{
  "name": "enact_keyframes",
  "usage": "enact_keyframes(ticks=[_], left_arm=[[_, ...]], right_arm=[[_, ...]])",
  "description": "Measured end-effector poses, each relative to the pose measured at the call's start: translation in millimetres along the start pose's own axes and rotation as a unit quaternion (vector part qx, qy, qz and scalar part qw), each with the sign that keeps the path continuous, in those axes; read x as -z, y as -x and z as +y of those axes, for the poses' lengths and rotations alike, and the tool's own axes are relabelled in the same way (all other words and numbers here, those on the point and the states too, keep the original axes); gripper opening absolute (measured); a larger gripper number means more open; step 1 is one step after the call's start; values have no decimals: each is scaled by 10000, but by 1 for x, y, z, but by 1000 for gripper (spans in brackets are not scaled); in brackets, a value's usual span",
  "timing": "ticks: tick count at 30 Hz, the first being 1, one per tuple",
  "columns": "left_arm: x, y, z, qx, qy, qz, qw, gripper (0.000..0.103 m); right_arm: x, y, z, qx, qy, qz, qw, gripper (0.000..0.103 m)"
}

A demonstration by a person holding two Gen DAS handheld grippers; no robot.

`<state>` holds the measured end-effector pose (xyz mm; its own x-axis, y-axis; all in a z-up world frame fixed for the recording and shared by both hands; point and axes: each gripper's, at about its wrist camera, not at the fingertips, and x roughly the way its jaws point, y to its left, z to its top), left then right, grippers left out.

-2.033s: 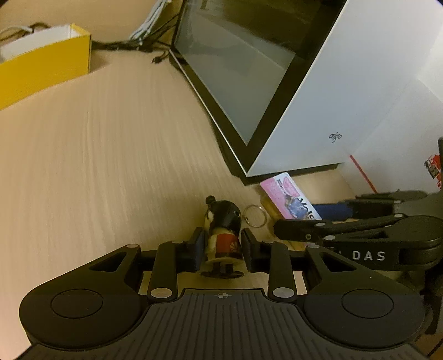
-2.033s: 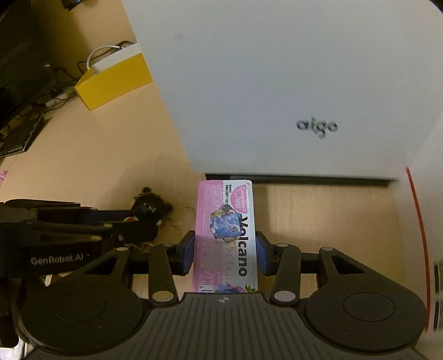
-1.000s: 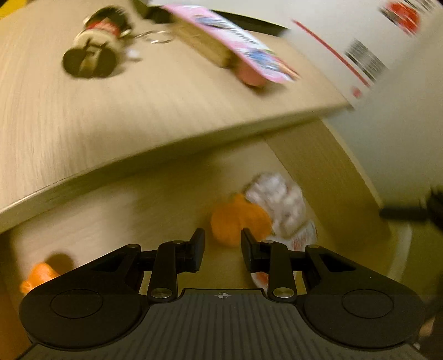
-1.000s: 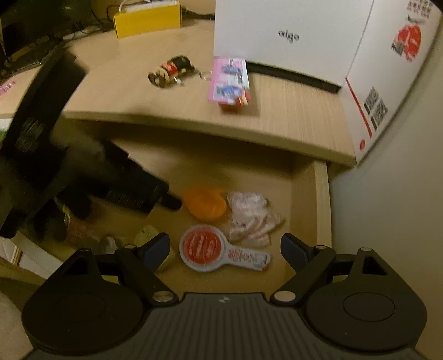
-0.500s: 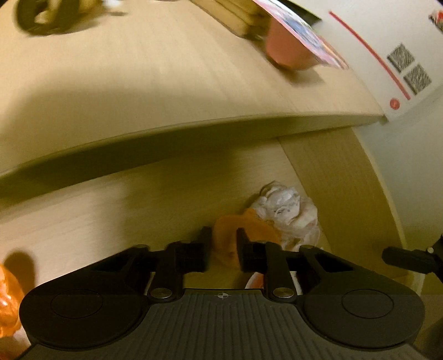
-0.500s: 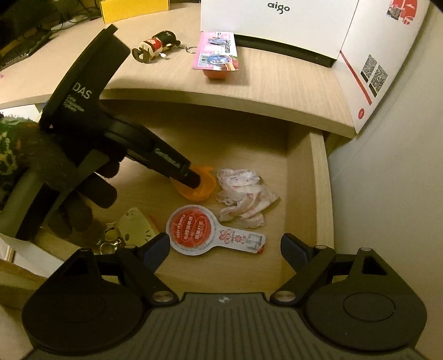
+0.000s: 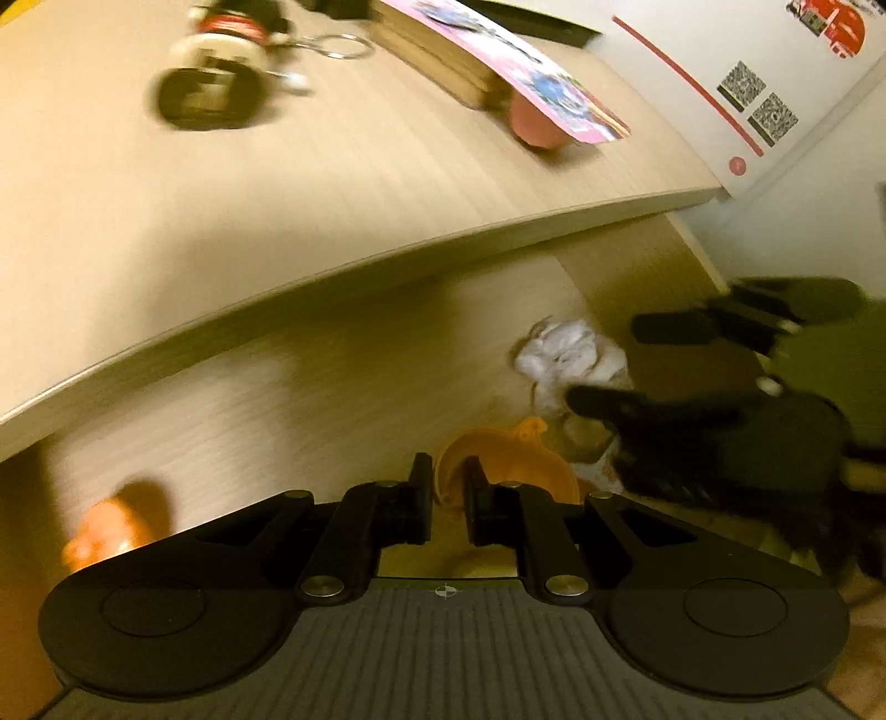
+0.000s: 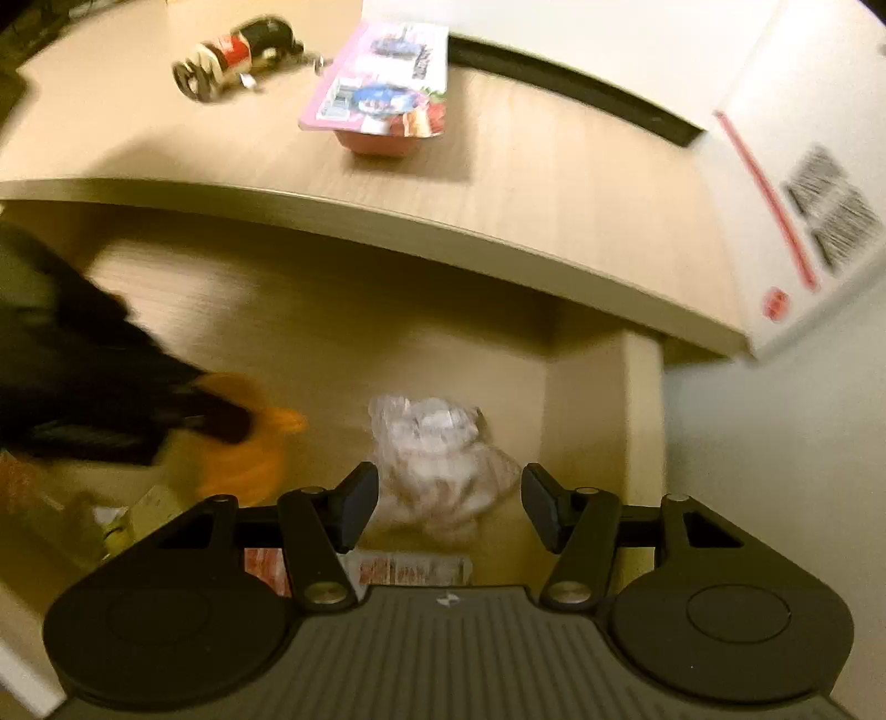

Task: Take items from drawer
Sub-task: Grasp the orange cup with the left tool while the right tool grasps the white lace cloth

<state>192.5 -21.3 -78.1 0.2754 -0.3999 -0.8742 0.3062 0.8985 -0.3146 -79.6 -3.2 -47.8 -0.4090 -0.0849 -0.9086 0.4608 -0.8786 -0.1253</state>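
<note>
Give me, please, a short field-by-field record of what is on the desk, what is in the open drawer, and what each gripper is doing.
desk top: figure keychain lying on its side; pink snack pack; white box at the right edge
drawer: open, below the desk edge
drawer contents: orange funnel, crumpled plastic bag, flat red-and-white item, partly hidden
left gripper: jaws closing on the orange funnel's rim
right gripper: jaws closing around the crumpled plastic bag, not yet pressing it

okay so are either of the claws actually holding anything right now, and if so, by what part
The left claw pinches the orange cup by its rim. The right claw holds nothing: its jaws are closing around the crumpled plastic bag, pads not yet on it.
</note>
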Motion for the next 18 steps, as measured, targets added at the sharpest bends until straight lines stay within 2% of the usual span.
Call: enact_keyframes(ticks=[1,4,6,8,10,13,15,18], left_arm=[[4,6,2,-22,26,-4,10000,14],[12,18,9,-84,113,-39,9999,14],[16,25,11,-110,189,-78,9997,14],[21,33,12,-164,237,-127,9995,14],[25,37,13,-230,257,-184,9992,14],[30,46,17,-299,333,-261,9987,14],[36,54,20,-347,346,-319,9983,14],[39,69,23,-312,372,-458,9978,14]], right_arm=[[-5,-8,1,-37,38,92,9999,61],[-17,-21,9,219,335,182,9990,63],[-22,-25,12,236,485,211,9983,61],[-26,-32,14,46,536,351,9979,52],[-25,-38,17,-110,612,533,9966,35],[-25,-37,20,-112,723,540,9959,24],[-23,-31,20,-155,709,496,9961,18],[-17,-3,20,-236,626,203,9976,17]])
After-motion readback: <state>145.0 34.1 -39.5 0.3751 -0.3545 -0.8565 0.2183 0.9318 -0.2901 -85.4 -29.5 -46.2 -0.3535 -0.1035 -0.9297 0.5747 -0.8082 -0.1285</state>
